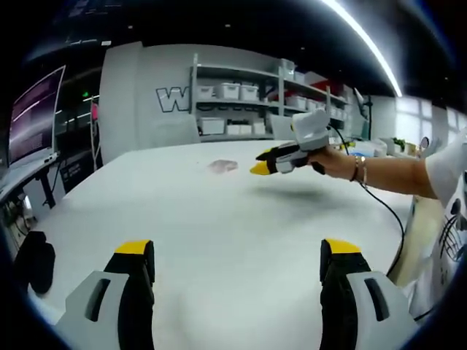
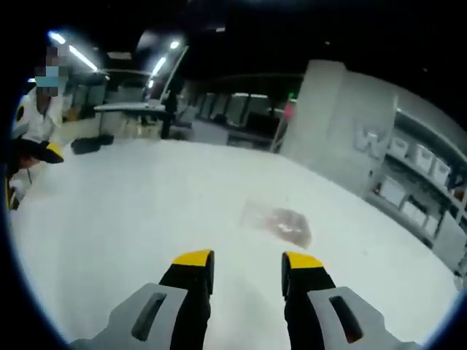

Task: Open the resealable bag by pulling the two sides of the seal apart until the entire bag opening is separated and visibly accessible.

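Bag flat on table, long axis seemingly crosswise; both hand-held grippers spread, empty.

Left gripper view: low over the white surface, facing across it toward the shelves, far from the bag. Right gripper view: higher up, angled down, much closer to the bag. Shared by both: surface, bag, shelves, grey wall with the W.
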Demonstrator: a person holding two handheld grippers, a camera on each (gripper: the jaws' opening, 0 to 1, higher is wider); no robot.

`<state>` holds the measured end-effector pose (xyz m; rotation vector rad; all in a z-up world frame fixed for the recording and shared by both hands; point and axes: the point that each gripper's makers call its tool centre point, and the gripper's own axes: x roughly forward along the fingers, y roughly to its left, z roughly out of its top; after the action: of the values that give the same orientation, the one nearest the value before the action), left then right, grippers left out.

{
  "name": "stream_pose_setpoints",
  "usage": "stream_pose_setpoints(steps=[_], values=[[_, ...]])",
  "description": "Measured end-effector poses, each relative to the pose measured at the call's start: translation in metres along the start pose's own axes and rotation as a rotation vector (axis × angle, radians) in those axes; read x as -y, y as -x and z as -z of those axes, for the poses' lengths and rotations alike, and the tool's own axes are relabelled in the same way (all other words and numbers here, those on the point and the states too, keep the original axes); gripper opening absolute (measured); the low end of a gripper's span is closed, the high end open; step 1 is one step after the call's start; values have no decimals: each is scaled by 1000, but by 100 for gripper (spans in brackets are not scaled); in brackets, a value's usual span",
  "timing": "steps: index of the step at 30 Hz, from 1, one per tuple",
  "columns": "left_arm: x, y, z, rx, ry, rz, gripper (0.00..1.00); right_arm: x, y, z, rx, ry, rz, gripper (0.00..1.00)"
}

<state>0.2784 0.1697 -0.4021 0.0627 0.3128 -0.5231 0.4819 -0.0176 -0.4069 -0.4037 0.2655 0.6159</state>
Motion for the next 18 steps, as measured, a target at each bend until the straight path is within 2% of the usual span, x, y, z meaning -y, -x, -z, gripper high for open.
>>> stream_pose_setpoints(steps=[18], values=[[-2,-4,3,-7,12,-1,93,2,-14,-4,-7,20,-6,34]])
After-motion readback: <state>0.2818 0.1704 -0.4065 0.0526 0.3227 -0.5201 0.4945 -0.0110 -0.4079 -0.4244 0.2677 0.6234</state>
